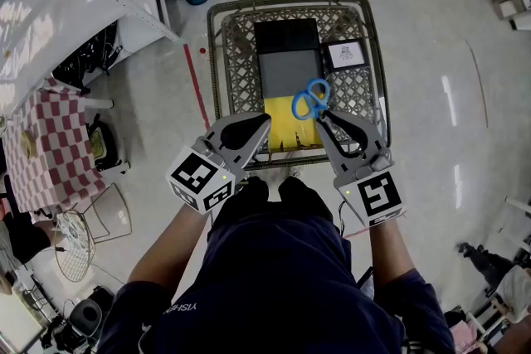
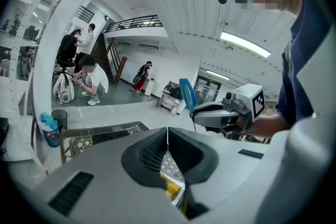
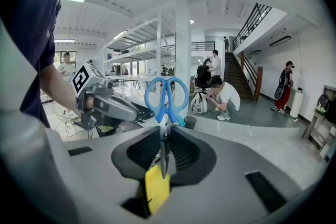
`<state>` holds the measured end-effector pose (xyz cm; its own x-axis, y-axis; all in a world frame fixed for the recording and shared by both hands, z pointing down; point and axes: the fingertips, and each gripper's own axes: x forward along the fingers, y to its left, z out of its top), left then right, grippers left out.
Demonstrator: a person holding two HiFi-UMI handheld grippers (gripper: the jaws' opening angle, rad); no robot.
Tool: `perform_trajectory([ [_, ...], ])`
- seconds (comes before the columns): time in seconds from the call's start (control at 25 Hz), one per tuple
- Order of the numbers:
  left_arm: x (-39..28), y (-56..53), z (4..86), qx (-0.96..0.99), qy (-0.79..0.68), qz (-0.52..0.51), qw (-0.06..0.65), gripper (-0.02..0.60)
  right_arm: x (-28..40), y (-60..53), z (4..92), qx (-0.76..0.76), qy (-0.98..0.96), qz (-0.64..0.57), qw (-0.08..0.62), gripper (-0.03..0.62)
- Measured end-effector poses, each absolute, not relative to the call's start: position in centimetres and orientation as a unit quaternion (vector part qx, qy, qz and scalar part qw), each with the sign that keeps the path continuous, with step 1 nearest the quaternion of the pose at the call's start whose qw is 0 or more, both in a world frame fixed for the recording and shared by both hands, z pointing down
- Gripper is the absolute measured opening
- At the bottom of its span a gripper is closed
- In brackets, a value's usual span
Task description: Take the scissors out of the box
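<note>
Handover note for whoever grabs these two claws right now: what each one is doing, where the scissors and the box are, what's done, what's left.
Left claw: shut, empty, held beside the right one.
Right claw: shut on the blades of the scissors, blue handles pointing up.
Things: the scissors hang above the yellow box, which lies in the wire basket on the floor.
Done: the scissors look lifted out of the box.
Left: carry them clear of the basket and set them down.
</note>
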<state>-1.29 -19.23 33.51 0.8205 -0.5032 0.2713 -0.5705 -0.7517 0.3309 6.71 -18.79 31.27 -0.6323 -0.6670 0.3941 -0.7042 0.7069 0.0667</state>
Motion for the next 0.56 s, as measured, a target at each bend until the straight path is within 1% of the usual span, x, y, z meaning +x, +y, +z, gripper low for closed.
perform_trajectory([
  [0.56,-1.33,-18.93,33.68,0.931,-0.29,0.082,0.205,0.026,6.77,-18.88,31.17,0.381,-0.902,0.045,0.199,0.077],
])
